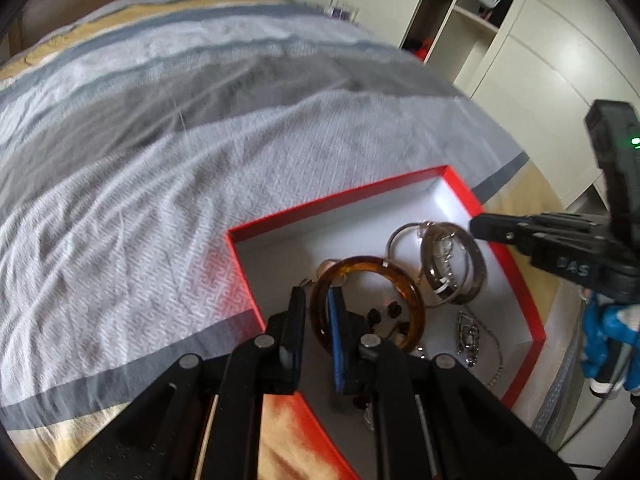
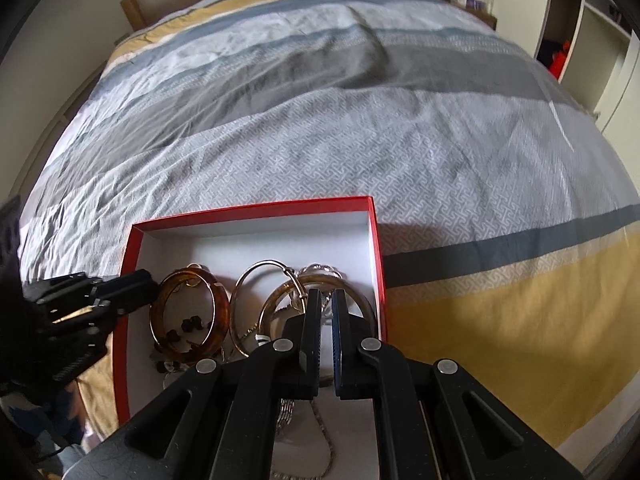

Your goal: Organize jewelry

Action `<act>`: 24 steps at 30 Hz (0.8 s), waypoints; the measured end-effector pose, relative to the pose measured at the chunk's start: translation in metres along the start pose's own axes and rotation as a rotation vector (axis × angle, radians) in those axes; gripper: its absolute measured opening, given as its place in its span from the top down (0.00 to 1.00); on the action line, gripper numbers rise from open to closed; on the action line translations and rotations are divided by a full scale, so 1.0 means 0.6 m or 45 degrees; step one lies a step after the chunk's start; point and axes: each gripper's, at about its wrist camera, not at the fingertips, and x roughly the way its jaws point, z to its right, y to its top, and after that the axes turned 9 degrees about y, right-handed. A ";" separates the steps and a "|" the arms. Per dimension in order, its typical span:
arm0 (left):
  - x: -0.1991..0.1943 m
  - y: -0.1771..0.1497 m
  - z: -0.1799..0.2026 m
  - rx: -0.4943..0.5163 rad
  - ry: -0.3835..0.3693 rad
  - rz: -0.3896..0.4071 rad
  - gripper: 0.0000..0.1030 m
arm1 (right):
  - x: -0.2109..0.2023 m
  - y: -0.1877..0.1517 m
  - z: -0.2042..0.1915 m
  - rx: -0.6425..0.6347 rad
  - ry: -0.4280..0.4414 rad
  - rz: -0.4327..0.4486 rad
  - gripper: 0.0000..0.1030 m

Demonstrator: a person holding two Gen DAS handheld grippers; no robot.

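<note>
Our left gripper [image 1: 318, 304] is pinched shut on the amber bangle [image 1: 372, 264]. From the jaws its hoop opens toward two o'clock, inside the red box [image 1: 340, 196]. Our right gripper [image 2: 327, 300] is closed out at three o'clock over the grey bangle [image 2: 276, 294]; we can't tell if it holds anything. The left looks better placed to lift.

Bangles [image 2: 188, 312] crowd the red box [image 2: 256, 210] (bedspread [image 2: 360, 128] beyond lies open).

Red box [image 2: 378, 248], white inside. Amber-brown bangle [image 2: 188, 316]; silver bangles [image 2: 256, 304]. Bedspread [image 2: 320, 120]: grey, white, blue, yellow stripes, fine key pattern.
</note>
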 end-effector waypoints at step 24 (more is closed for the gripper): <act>-0.017 -0.008 -0.090 -0.189 0.210 0.278 0.71 | 0.028 -0.004 -0.096 -0.230 0.087 0.249 0.63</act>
